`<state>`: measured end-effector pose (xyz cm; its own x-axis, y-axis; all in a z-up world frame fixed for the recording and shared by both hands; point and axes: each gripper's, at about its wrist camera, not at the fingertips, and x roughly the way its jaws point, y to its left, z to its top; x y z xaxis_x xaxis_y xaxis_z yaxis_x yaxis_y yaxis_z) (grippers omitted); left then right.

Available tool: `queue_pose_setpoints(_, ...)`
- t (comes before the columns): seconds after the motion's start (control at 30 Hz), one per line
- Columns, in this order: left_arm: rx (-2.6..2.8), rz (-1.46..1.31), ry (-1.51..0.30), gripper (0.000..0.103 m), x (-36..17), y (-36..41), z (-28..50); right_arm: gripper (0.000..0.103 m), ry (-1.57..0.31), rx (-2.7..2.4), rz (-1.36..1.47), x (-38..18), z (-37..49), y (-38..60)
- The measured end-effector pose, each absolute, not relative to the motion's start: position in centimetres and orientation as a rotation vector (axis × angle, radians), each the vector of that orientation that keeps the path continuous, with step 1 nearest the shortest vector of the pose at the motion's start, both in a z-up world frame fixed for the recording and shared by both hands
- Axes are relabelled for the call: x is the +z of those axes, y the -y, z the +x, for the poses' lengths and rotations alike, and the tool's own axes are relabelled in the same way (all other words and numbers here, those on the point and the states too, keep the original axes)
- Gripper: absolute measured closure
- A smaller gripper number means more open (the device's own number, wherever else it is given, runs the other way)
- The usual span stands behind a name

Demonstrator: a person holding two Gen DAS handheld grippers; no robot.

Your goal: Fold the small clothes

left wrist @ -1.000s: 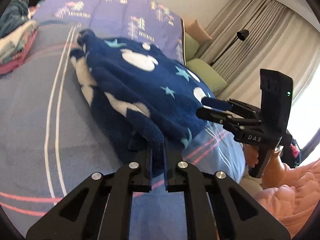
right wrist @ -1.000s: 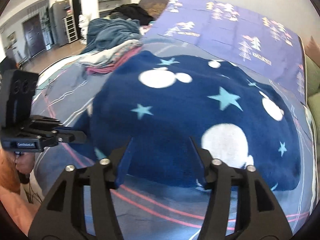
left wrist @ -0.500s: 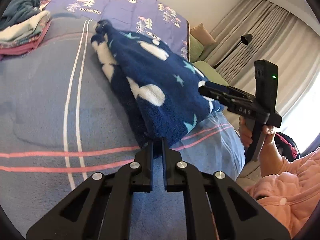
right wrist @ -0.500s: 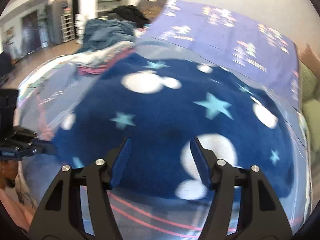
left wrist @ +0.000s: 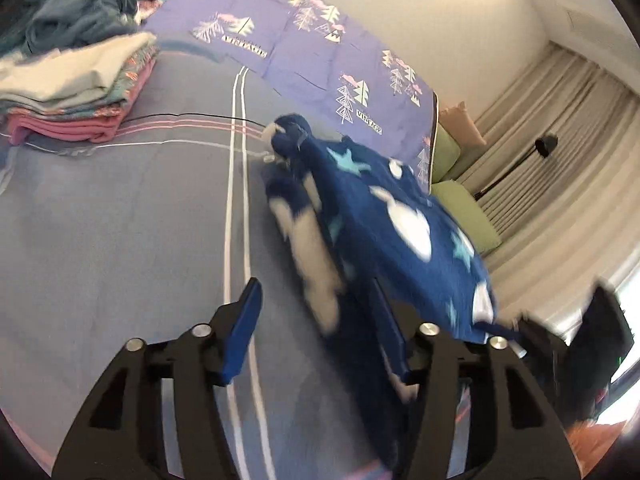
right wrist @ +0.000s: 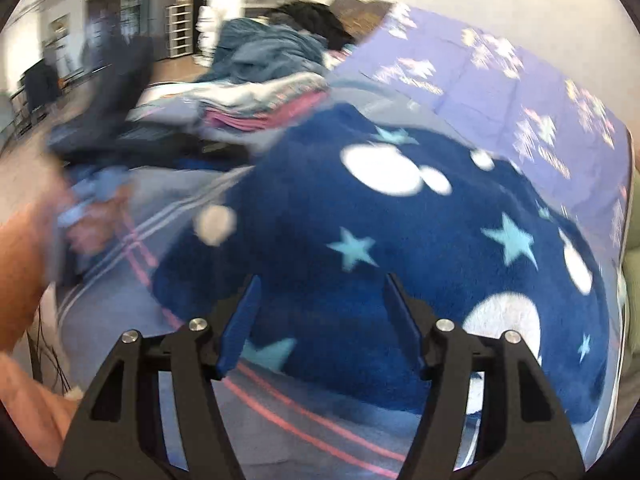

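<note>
A navy fleece garment (left wrist: 384, 224) with white blobs and pale blue stars lies folded over on the grey bed. It fills the middle of the right wrist view (right wrist: 420, 248). My left gripper (left wrist: 316, 312) is open, its jaws spread at the garment's near left edge, holding nothing. My right gripper (right wrist: 320, 308) is open and empty at the garment's near edge. The right gripper shows blurred at the lower right of the left wrist view (left wrist: 560, 344).
A stack of folded clothes (left wrist: 76, 92) sits at the far left of the bed, also in the right wrist view (right wrist: 260, 104). A rumpled blue heap (right wrist: 272, 52) lies behind it. A purple sheet (left wrist: 304, 48) covers the far side. Curtains (left wrist: 560, 168) hang right.
My left gripper has opened and let go of the garment's edge, and has swung left. The garment has dropped folded onto the bed. My right gripper stayed open.
</note>
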<state>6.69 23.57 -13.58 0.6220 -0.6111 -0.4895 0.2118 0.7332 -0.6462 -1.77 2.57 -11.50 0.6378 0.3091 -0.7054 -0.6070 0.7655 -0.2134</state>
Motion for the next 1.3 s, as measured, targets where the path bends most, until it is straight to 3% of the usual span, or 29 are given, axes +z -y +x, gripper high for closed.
queue_pose_setpoints(0.03,-0.536,-0.609,-0.77,0.026,-13.7,-23.7,7.9,0.033,-0.684,0.576,-0.49,-11.5,-2.5,-3.1)
queue_pose_setpoints(0.17,-0.569,-0.678,-0.847,0.025,-14.8,-23.1,12.7,0.029,-0.637,0.638,-0.644,-13.0,-5.1,-5.4)
queue_pose_setpoints(0.23,-0.54,-0.7,-0.876,0.043,-15.6,-23.1,15.0,0.025,-0.576,0.597,-0.779,-14.6,-6.2,-7.0)
queue_pose_setpoints(0.33,-0.546,-0.774,-0.895,0.06,-16.0,-23.8,16.6,0.022,-0.459,0.538,-0.965,-16.7,-7.5,-9.1)
queue_pose_setpoints(0.5,-0.549,-0.766,-0.902,0.074,-15.9,-23.3,16.5,0.021,-0.26,0.496,-1.095,-18.8,-8.5,-11.0)
queue_pose_setpoints(0.57,-0.537,-0.761,-0.903,0.077,-15.5,-23.0,16.8,0.034,-0.319,0.521,-1.032,-18.6,-7.6,-11.0)
queue_pose_setpoints(0.6,-0.527,-0.761,-0.905,0.078,-15.3,-23.0,17.0,0.061,-0.376,0.549,-1.005,-18.5,-7.3,-11.0)
queue_pose_setpoints(0.63,-0.517,-0.757,-0.908,0.08,-15.1,-22.9,17.4,0.068,-0.422,0.561,-0.986,-18.3,-7.2,-10.9)
queue_pose_setpoints(0.73,-0.499,-0.719,-0.914,0.082,-15.5,-22.7,18.0,0.08,-0.497,0.615,-0.925,-17.3,-7.0,-10.0)
queue_pose_setpoints(0.83,-0.505,-0.748,-0.915,0.081,-15.8,-23.0,18.1,0.083,-0.587,0.669,-0.793,-15.8,-6.5,-8.8)
queue_pose_setpoints(0.87,-0.504,-0.764,-0.912,0.081,-16.0,-23.3,18.0,0.082,-0.574,0.667,-0.789,-15.7,-6.5,-8.6)
queue_pose_setpoints(0.97,-0.484,-0.746,-0.898,0.077,-15.5,-23.6,17.1,0.063,-0.532,0.654,-0.803,-15.0,-7.2,-8.1)
queue_pose_setpoints(1.0,-0.474,-0.727,-0.892,0.074,-15.1,-23.7,16.7,0.045,-0.504,0.645,-0.807,-14.3,-7.4,-7.6)
queue_pose_setpoints(1.03,-0.469,-0.709,-0.884,0.072,-14.6,-23.8,16.3,0.037,-0.46,0.636,-0.818,-14.0,-8.4,-7.0)
queue_pose_setpoints(1.2,-0.462,-0.658,-0.865,0.057,-13.3,-24.3,13.9,0.036,-0.46,0.553,-0.962,-15.8,-9.2,-5.9)
queue_pose_setpoints(1.3,-0.456,-0.621,-0.892,0.057,-13.3,-23.9,11.8,0.035,-0.411,0.45,-1.053,-16.9,-8.6,-5.8)
